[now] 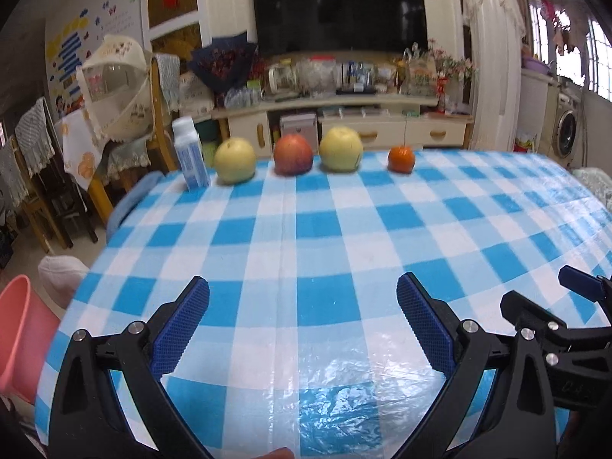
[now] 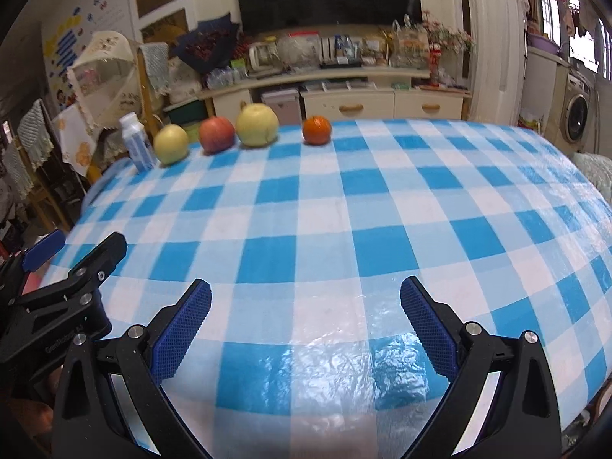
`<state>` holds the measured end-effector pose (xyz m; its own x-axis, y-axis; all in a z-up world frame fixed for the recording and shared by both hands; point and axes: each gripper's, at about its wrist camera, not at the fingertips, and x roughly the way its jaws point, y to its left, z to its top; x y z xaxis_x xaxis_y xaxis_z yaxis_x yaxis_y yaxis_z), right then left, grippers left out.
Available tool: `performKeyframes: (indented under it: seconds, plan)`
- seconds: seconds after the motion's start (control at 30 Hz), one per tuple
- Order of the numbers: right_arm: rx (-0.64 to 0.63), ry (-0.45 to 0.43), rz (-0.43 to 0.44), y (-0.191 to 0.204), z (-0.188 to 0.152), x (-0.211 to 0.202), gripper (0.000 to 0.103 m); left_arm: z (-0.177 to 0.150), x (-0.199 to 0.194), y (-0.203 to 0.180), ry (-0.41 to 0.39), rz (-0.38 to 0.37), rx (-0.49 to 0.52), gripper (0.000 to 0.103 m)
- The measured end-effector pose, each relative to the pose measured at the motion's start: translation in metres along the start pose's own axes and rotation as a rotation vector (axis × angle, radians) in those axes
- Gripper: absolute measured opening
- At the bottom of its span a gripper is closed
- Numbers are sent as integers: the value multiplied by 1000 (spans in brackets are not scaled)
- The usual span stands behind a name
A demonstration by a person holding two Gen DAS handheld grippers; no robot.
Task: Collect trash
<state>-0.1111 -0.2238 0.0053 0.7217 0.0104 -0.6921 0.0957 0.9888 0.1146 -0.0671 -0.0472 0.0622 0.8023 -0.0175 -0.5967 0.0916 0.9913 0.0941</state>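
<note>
A white and blue milk bottle (image 1: pixel 189 155) stands at the far left edge of the checked table (image 1: pixel 306 248); it also shows in the right wrist view (image 2: pixel 137 145). A pink bin (image 1: pixel 19 336) stands on the floor left of the table. My left gripper (image 1: pixel 302 329) is open and empty above the near part of the table. My right gripper (image 2: pixel 306 329) is open and empty beside it, to its right. Both are far from the bottle.
Along the far edge sit a yellow pear (image 1: pixel 234 160), a red apple (image 1: pixel 293 154), a second yellow pear (image 1: pixel 340 149) and an orange (image 1: pixel 401 159). Chairs (image 1: pixel 126 141) stand left of the table. A TV cabinet (image 1: pixel 344 114) is behind.
</note>
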Motion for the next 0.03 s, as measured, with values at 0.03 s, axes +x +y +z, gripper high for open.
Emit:
performKeyframes:
  seconds: [0.03]
  plan:
    - [7, 34, -5, -2, 1, 13, 98, -2, 9, -1, 32, 10, 1, 99]
